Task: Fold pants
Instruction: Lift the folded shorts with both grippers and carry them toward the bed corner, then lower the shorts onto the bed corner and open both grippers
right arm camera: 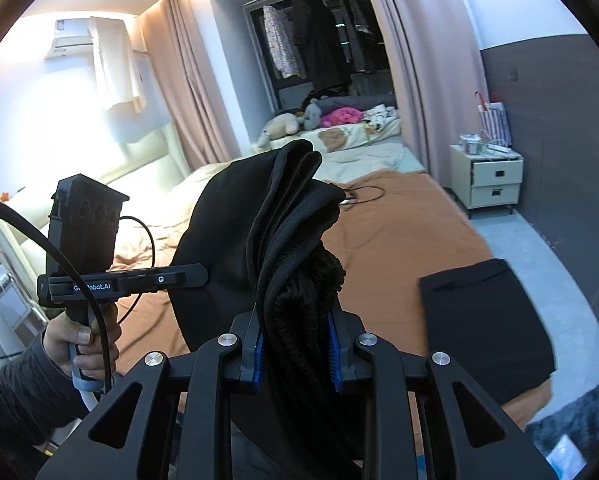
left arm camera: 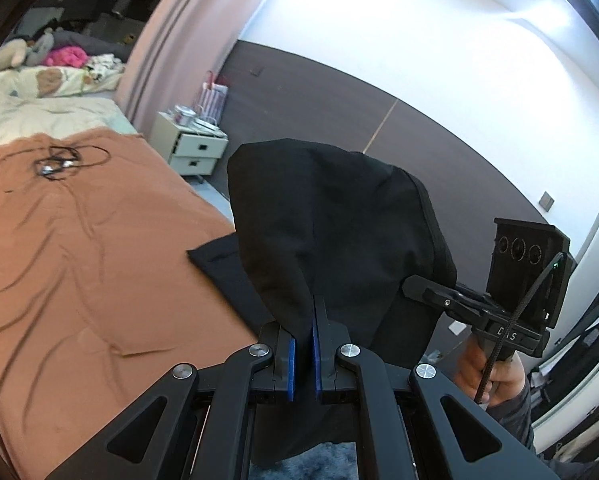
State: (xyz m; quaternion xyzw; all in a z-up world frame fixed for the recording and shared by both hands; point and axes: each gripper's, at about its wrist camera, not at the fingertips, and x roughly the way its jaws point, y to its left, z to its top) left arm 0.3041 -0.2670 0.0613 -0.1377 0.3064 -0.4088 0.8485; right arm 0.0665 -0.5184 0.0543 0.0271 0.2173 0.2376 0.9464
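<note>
The left tool [left arm camera: 312,320] is clamped on a thin edge of the black pants [left arm camera: 331,216], which rise lifted in front of it. The right tool [right arm camera: 295,330] grips the bunched waistband, and beyond, the pants' end trails onto the brown bed cover [left arm camera: 79,260].

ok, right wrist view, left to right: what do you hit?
Person's hand holding the left gripper → bunched black pants clamped in the right gripper → flat black pant leg on the brown bedspread → white nightstand.
</note>
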